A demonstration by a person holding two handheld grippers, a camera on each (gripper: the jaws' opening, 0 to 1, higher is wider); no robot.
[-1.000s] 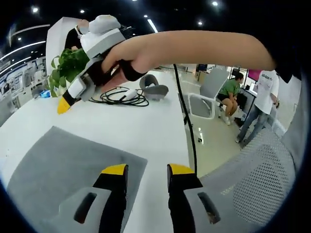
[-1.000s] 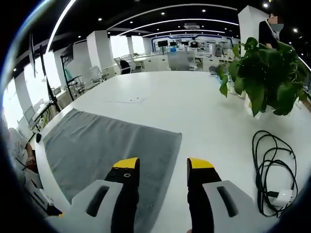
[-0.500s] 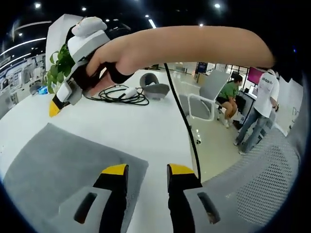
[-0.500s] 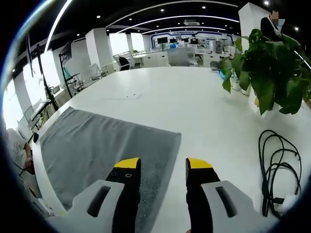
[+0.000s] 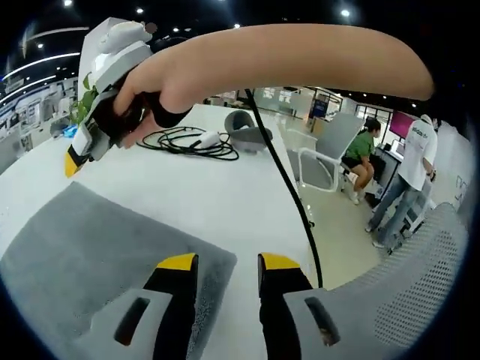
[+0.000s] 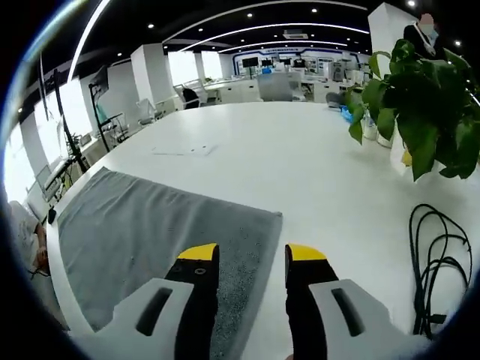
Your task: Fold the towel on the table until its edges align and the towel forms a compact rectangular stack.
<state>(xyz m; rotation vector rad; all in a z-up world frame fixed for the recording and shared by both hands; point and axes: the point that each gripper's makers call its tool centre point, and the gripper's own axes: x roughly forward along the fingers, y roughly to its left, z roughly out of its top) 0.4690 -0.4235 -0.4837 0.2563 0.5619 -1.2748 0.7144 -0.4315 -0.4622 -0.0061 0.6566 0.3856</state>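
A grey towel (image 5: 97, 251) (image 6: 161, 232) lies flat and unfolded on the white table (image 5: 210, 195) (image 6: 300, 161). My left gripper (image 5: 227, 262) hovers open over the towel's near right corner, nothing between its yellow-tipped jaws. My right gripper (image 6: 245, 253) is open too, just above the towel's right edge near its far corner. In the left gripper view the right gripper (image 5: 97, 124) comes in at upper left, held by a person's hand, its yellow tip pointing down toward the table past the towel's far edge.
A coiled black cable (image 5: 187, 141) (image 6: 439, 255) and a grey headset (image 5: 247, 129) lie on the table beyond the towel. A potted plant (image 6: 420, 105) stands at the right. The table edge (image 5: 300, 225) drops to a floor with chairs and people. A mesh chair back (image 5: 405, 285) is close by.
Both grippers have drawn slightly closer to the towel's right side. In the left gripper view the right gripper has shifted left and lower. The towel has not moved.
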